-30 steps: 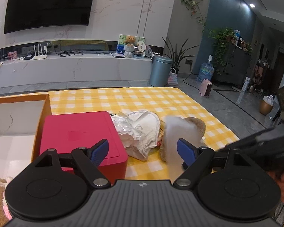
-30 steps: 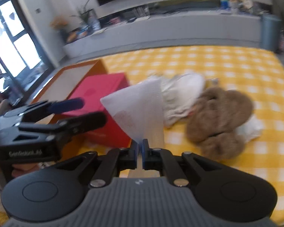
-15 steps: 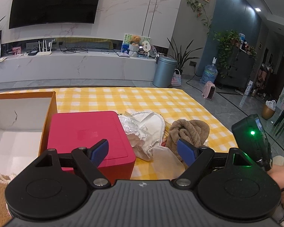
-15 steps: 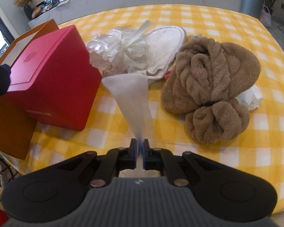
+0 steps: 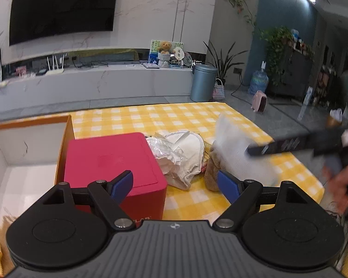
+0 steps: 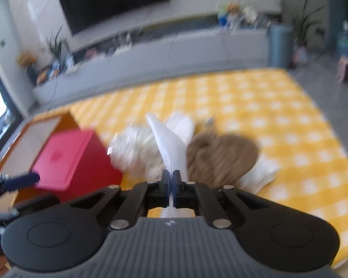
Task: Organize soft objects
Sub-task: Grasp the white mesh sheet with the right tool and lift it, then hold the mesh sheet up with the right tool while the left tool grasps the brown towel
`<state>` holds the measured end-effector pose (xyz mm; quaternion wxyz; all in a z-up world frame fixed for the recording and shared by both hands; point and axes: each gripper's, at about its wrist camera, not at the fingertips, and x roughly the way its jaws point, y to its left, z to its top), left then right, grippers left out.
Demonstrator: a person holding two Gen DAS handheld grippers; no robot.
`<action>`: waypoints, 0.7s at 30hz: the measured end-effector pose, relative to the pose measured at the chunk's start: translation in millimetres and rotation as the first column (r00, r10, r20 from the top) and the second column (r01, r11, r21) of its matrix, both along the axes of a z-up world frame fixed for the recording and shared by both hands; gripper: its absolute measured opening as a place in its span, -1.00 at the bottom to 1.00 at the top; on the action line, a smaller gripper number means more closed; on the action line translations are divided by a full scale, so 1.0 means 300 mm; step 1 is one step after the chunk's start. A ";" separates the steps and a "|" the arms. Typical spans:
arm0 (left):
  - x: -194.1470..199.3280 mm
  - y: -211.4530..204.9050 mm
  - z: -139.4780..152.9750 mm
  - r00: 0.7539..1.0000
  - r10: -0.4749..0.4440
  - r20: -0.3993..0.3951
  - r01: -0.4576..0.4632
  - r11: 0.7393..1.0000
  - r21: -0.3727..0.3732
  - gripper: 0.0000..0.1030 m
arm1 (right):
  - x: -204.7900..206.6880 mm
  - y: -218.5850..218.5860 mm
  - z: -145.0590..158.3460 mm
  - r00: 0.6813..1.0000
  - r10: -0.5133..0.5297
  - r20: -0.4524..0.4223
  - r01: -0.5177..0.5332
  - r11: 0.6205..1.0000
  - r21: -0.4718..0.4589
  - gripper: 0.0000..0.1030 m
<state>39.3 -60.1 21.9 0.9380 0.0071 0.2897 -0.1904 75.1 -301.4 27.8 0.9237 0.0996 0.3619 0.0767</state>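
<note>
Right wrist view, right hand-held gripper (image 6: pixel 171 180) angled down, clamped on white cloth (image 6: pixel 168 143)

Beside the smooth, matt red box (image 5: pixel 111 164): crinkled shiny foil wrap (image 5: pixel 164 149), a fluffy brown towel (image 6: pixel 220 157), and thin white ribbed cloth (image 6: pixel 169 148), all on woven yellow-checked tablecloth (image 5: pixel 174 118).

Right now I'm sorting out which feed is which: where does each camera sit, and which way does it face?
Left wrist: on the left gripper, jaws open, looking across the red box toward the TV wall; a blurred hand shows at right.
Right wrist: on the right gripper, shut on a white cloth, facing the same wall.
Shared: red box, brown towel, checked tablecloth.
</note>
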 end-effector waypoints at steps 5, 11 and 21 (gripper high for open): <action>0.013 -0.075 0.021 1.000 -0.016 0.001 0.016 0.999 0.045 0.87 | -0.085 -0.121 0.086 0.992 -0.085 0.098 0.085 0.996 0.010 -1.00; 0.061 -0.230 0.003 0.994 -0.083 -0.065 0.088 0.994 0.072 0.87 | -0.144 -0.269 0.102 0.966 -0.231 0.115 0.225 0.972 0.066 -1.00; 0.161 -0.481 -0.099 0.971 -0.140 -0.192 0.169 0.975 0.143 0.87 | -0.163 -0.353 0.057 0.958 -0.270 0.100 0.255 0.956 0.142 -1.00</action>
